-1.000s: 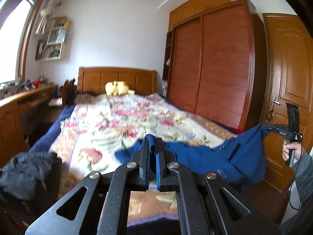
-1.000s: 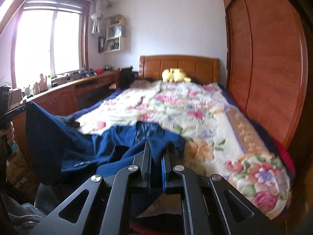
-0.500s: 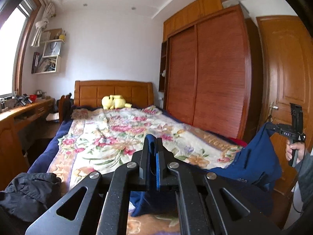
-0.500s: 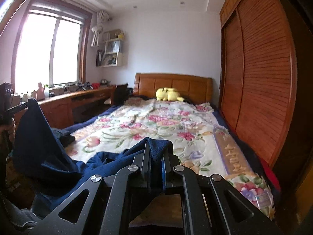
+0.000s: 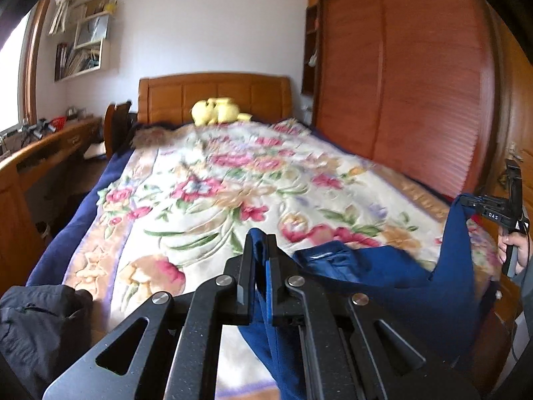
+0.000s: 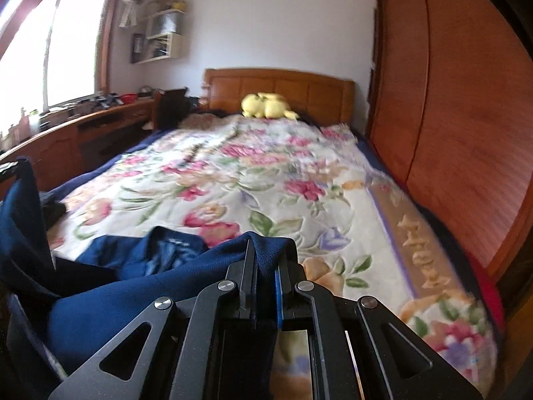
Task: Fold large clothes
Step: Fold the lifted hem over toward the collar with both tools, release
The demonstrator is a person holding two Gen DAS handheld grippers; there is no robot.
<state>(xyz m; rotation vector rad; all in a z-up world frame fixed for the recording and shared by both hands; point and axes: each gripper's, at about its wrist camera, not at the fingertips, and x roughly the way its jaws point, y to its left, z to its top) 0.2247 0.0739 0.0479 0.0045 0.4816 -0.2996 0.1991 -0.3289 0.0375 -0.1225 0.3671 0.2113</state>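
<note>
A bedroom seen from two claws held by a person at the foot of a bed point(image 5: 206, 200) with a flowered cover. Each claw is clamped on an edge of one dark blue garment point(image 5: 383, 276).

In the left view, the left claw point(image 5: 261, 253) sits at 6 o'clock, blue cloth pinched between its closed jaws. The garment runs from there toward 3 o'clock, where the right claw point(image 5: 466, 204) holds the other end up, gripped by a hand point(image 5: 514, 250).

In the right view, the right claw point(image 6: 266, 260) pinches cloth at 6 o'clock and the garment point(image 6: 133, 286) stretches toward 9 o'clock.

The garment's long axis lies across the bed's foot, strung between both claws. Its middle sags onto the cover, just ahead of the claws, toward 12 o'clock. Both claws seem equally near the bed.

The garment's lower part hangs out of sight below the claws. Its kind is unclear. Both views are blurred.
</note>
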